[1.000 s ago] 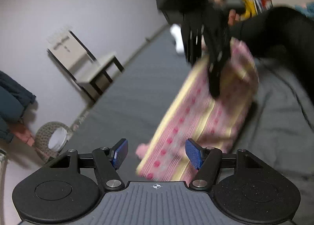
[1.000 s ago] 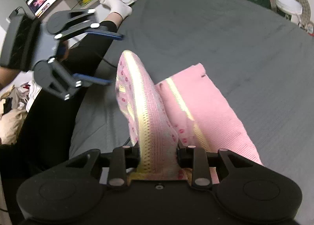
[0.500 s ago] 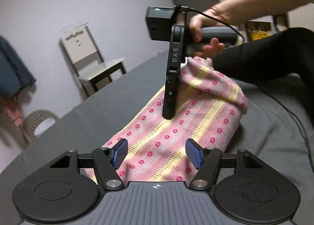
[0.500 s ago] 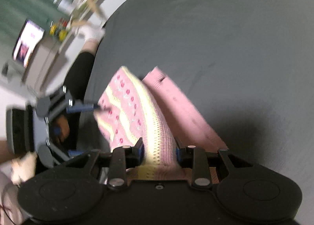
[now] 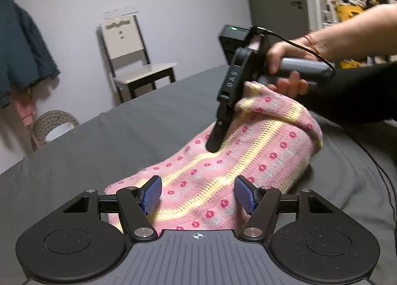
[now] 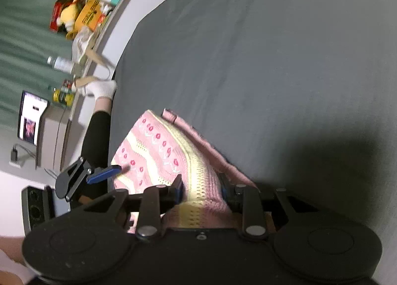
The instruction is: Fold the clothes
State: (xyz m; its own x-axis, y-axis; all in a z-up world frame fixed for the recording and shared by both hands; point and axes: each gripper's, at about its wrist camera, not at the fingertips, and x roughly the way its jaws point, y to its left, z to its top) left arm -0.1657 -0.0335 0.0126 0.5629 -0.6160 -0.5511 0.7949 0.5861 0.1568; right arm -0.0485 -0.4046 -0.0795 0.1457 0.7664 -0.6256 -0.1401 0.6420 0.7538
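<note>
Looking along the left tongs (image 5: 198, 195), we see their blue pads spread apart and empty, low over the near end of the pink knitted garment (image 5: 223, 168), which lies on the grey bed (image 5: 104, 141). The right tongs (image 5: 215, 136), held by a hand (image 5: 285, 61), lift the far end into a soft hump.

In the right wrist view, the right tongs (image 6: 201, 190) are closed on a bunched fold of the garment (image 6: 158, 151); the picture is blurred, so the depth of the bite is unclear. We judge the knit light, limp and stretchy, so it is best to pinch it at an edge or corner.
</note>
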